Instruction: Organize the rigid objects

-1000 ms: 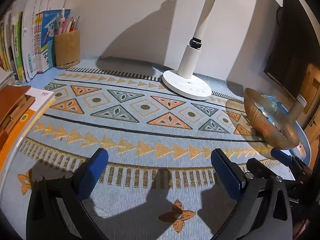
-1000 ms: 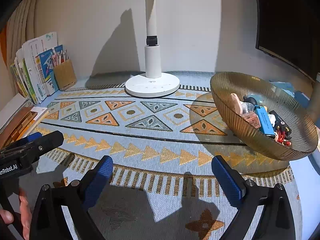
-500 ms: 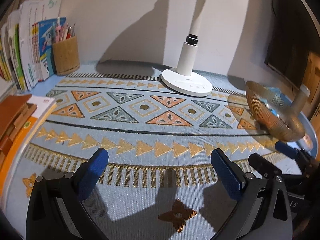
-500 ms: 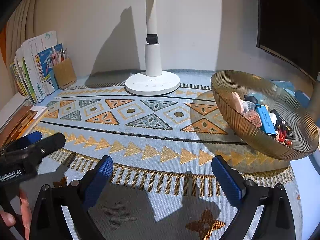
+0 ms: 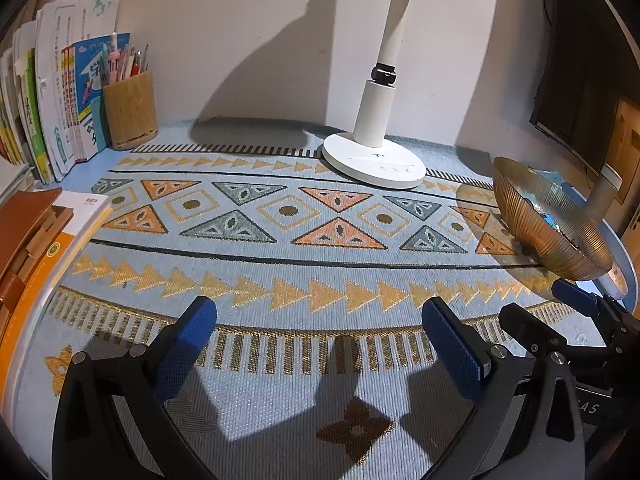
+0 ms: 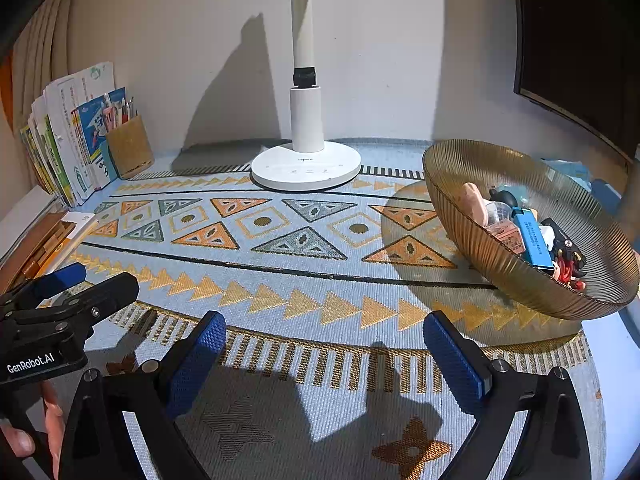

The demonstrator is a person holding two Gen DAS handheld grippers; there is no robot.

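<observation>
A ribbed amber glass bowl (image 6: 500,256) stands at the right of the patterned mat (image 6: 280,240). It holds several small rigid objects, among them a blue box (image 6: 530,238), a pink eraser-like piece (image 6: 474,200) and a red and black toy (image 6: 568,260). The bowl also shows in the left wrist view (image 5: 532,220). My left gripper (image 5: 320,340) is open and empty, low over the mat's front. My right gripper (image 6: 324,352) is open and empty, beside it and left of the bowl. Each gripper shows in the other's view, the right one (image 5: 560,312) and the left one (image 6: 76,284).
A white desk lamp base (image 6: 306,168) stands at the back middle. A wooden pen holder (image 6: 128,148) and upright booklets (image 6: 68,132) stand at the back left. Stacked books (image 5: 36,240) lie at the left edge. A dark monitor (image 6: 580,40) is at the right.
The left gripper has drawn back and turned slightly, so the lamp and bowl sit farther off in its view. The right gripper has hardly moved. Both stay open.
</observation>
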